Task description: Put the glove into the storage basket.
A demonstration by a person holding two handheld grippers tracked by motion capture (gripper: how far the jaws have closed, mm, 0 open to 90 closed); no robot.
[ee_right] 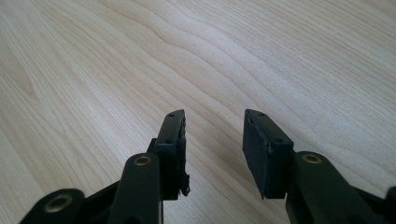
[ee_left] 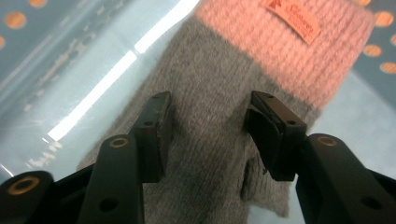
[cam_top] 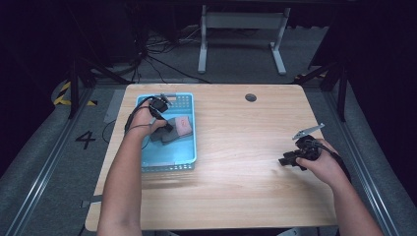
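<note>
I've got my left hand-held gripper (ee_left: pixel 208 135) spread open over the grey-and-pink knit glove (ee_left: pixel 219 93) lying flat in the blue basket (cam_top: pixel 189 142) near the counter's (cam_top: pixel 246 162) far-left corner, while the right hand-held gripper (ee_right: pixel 212 149) waits open and empty by the right edge.

The blue basket (cam_top: pixel 189 142) walls hem in the left gripper (cam_top: pixel 166 129) on every side, with the grey and pink glove (ee_left: pixel 224 116) lying right under its parted jaws. Around the right gripper (cam_top: pixel 287 160), bare wooden table (cam_top: pixel 246 147) stretches open toward the basket.

wooden table (cam_top: pixel 236 162) carries a blue basket (cam_top: pixel 189 142).
</note>
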